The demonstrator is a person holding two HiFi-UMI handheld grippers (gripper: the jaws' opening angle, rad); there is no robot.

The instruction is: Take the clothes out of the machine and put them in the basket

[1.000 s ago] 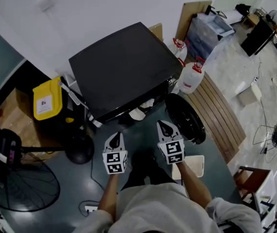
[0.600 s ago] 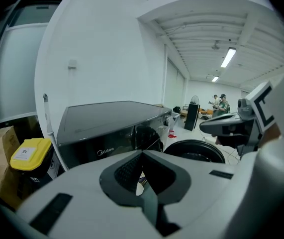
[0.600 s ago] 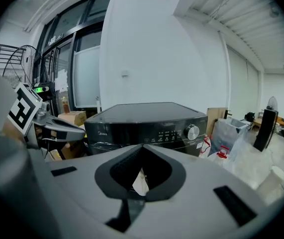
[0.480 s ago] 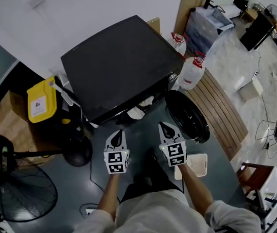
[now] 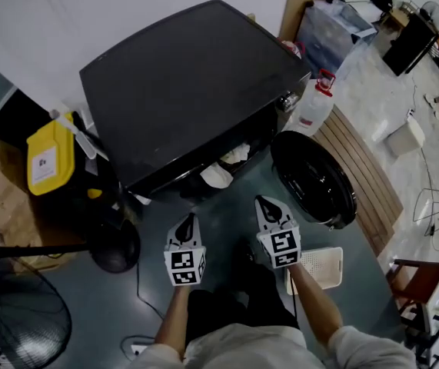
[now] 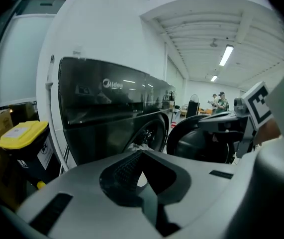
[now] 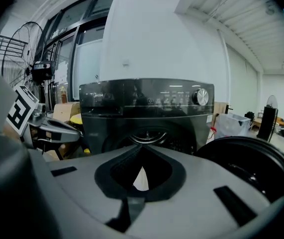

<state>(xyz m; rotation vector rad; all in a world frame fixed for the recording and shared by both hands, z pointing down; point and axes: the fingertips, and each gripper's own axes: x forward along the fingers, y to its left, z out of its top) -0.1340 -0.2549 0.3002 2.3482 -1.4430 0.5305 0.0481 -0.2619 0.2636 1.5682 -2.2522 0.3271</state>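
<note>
The black front-loading washing machine [image 5: 181,91] stands with its round door [image 5: 314,180] swung open to the right. White clothes [image 5: 219,177] show at the drum mouth. My left gripper [image 5: 191,218] and right gripper [image 5: 265,201] hover side by side in front of the opening, short of it, both shut and empty. The white slotted basket [image 5: 320,267] lies on the floor just right of my right arm. In the right gripper view the drum opening [image 7: 149,136] lies straight beyond the shut jaws. The left gripper view has the opening [image 6: 149,133] ahead and the door [image 6: 201,143] to its right.
A yellow-lidded container [image 5: 44,160] and a cardboard box stand left of the machine. A floor fan [image 5: 19,333] and a round stand base [image 5: 111,246] sit at lower left. Water jugs [image 5: 311,106] and a wooden slatted platform [image 5: 369,179] lie right of the door.
Both grippers have come down in front of the machine, still side by side and shut. The machine and its door now look larger and closer in the head view.
</note>
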